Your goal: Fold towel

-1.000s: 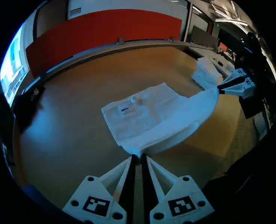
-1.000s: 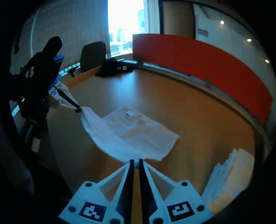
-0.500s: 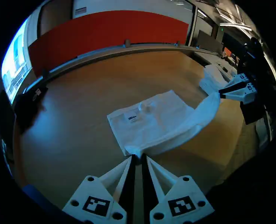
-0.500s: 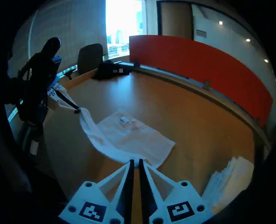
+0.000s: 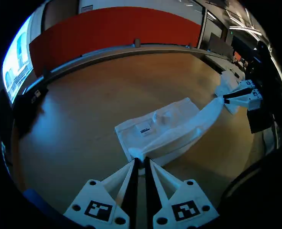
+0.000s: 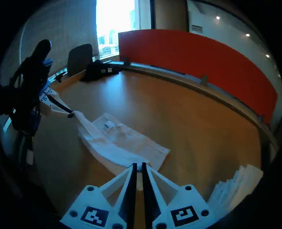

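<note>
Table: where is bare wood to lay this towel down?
Wide bare table lies between the towel and the red partition, and between towel and stack. Crowded at the bag corner.

Cloth towel [image 5: 167, 124], wood table [image 5: 103, 86] (glossy)

L gripper [image 5: 140, 162] jaws pinched on towel [image 5: 171, 114] corner; R gripper [image 6: 138, 166] same; grippers well apart.

White towel [image 5: 167, 128], near edge lifted and doubled over, far half flat on wooden table [image 5: 84, 110]
</note>
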### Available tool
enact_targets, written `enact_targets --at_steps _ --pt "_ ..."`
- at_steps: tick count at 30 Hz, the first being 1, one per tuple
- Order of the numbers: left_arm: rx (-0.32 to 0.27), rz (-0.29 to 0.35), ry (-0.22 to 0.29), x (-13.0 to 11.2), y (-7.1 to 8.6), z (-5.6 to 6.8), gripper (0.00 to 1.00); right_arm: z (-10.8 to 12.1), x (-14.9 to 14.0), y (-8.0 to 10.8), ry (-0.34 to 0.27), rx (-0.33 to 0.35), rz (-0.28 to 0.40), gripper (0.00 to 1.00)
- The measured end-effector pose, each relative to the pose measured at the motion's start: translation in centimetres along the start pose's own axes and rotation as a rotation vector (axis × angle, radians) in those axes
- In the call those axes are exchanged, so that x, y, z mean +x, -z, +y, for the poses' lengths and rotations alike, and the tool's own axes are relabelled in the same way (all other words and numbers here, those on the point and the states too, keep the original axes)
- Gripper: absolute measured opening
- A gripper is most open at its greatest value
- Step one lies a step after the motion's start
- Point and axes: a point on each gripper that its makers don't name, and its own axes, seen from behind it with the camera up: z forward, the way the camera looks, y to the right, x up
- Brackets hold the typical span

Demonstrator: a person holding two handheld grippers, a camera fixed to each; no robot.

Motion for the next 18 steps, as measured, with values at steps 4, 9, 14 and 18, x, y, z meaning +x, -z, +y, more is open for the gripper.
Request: enact_targets --at_steps 4,9,14,18 --pt "0.002 -0.006 0.016 0.1 -1.1 -0.4 0.12 0.4 -0.3 -1.2 -0.009 -0.004 -0.015 0.09" --pt "-0.002 -0.008 0.028 0.1 -1.9 -0.6 0.12 0.6 -0.6 -1.9 -0.008 0.0 -0.028 0.09" --pt "0.0 -0.013 0.032 0.1 -2.7 -1.0 0.12 1.0 -0.7 -2.5 -0.007 0.0 -0.04 0.09" --pt "0.002 -0.017 0.036 0.3 -3.6 -1.3 0.12 1.5 -0.9 -3.3 -0.008 -0.004 -0.05 0.09"
